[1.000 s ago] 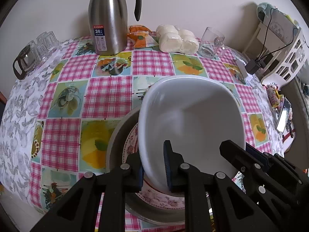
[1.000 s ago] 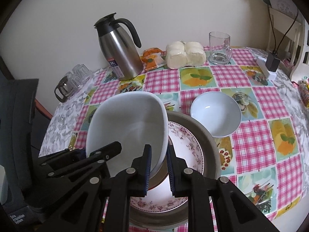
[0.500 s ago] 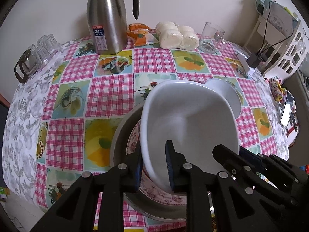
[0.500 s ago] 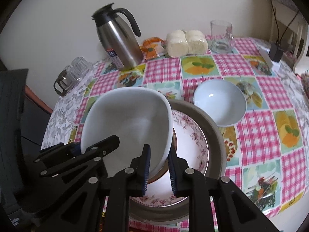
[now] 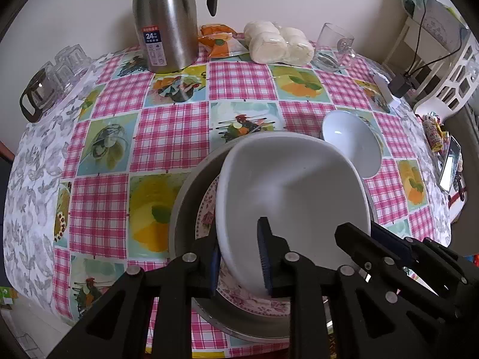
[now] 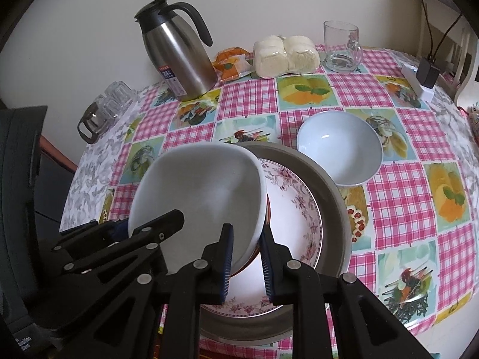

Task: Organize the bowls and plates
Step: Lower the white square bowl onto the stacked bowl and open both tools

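Note:
Both grippers hold a large white bowl by opposite sides of its rim. My left gripper is shut on its left rim. My right gripper is shut on its right rim; the bowl also shows in the right wrist view. The bowl hangs tilted just above a floral plate that lies in a grey dish. A brown rim shows under the bowl. A small pale blue bowl stands on the table to the right of the dish.
A steel thermos jug, an orange snack packet, wrapped buns and a glass mug stand at the back. Small glasses sit at the left edge. A white rack and a phone are right.
The large white bowl, held by both grippers, has moved back and down over the floral plate. The small blue bowl has come into the left wrist view.

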Demonstrator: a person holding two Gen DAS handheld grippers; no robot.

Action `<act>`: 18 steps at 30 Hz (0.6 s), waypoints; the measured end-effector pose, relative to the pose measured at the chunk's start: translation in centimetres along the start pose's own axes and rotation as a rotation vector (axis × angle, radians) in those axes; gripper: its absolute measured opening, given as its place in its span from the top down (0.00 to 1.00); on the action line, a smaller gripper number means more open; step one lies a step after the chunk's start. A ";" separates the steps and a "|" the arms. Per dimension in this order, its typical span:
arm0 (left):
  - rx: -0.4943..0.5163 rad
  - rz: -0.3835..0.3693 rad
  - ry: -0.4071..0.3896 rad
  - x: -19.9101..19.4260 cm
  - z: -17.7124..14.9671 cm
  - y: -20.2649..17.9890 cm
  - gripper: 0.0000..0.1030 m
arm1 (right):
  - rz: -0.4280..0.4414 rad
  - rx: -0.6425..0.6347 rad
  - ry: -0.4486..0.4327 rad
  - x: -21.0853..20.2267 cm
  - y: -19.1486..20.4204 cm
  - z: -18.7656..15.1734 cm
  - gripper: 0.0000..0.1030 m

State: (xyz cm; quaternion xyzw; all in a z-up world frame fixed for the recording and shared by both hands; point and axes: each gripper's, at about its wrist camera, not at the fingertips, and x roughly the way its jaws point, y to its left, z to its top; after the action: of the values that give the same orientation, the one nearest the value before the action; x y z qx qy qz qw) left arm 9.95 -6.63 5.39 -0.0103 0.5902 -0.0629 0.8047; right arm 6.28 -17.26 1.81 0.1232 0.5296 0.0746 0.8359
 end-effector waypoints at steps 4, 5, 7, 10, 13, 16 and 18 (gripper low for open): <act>0.004 0.007 -0.005 -0.1 0.1 0.1 0.75 | -0.002 -0.009 -0.006 -0.1 0.1 0.0 0.80; 0.004 0.006 -0.005 -0.1 0.1 0.1 0.75 | -0.002 -0.009 -0.007 -0.2 0.1 0.0 0.80; 0.004 0.007 -0.005 -0.1 0.1 0.1 0.75 | -0.003 -0.009 -0.008 -0.2 0.1 0.0 0.80; 0.008 0.011 -0.014 -0.3 0.2 0.1 0.71 | -0.004 -0.009 -0.014 -0.3 0.2 0.1 0.80; 0.002 0.029 -0.029 -0.6 0.3 0.3 0.63 | -0.010 0.003 -0.022 -0.5 -0.2 0.2 0.73; -0.010 0.045 -0.055 -1.2 0.5 0.6 0.58 | -0.016 0.016 -0.035 -0.8 -0.5 0.3 0.62; -0.021 0.045 -0.077 -1.7 0.6 0.8 0.57 | -0.021 0.018 -0.048 -1.1 -0.6 0.4 0.56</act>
State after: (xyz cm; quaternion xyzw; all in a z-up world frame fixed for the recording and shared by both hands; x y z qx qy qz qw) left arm 10.11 -5.65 7.13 -0.0078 0.5596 -0.0385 0.8278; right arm 6.17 -18.14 2.79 0.1269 0.5114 0.0581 0.8479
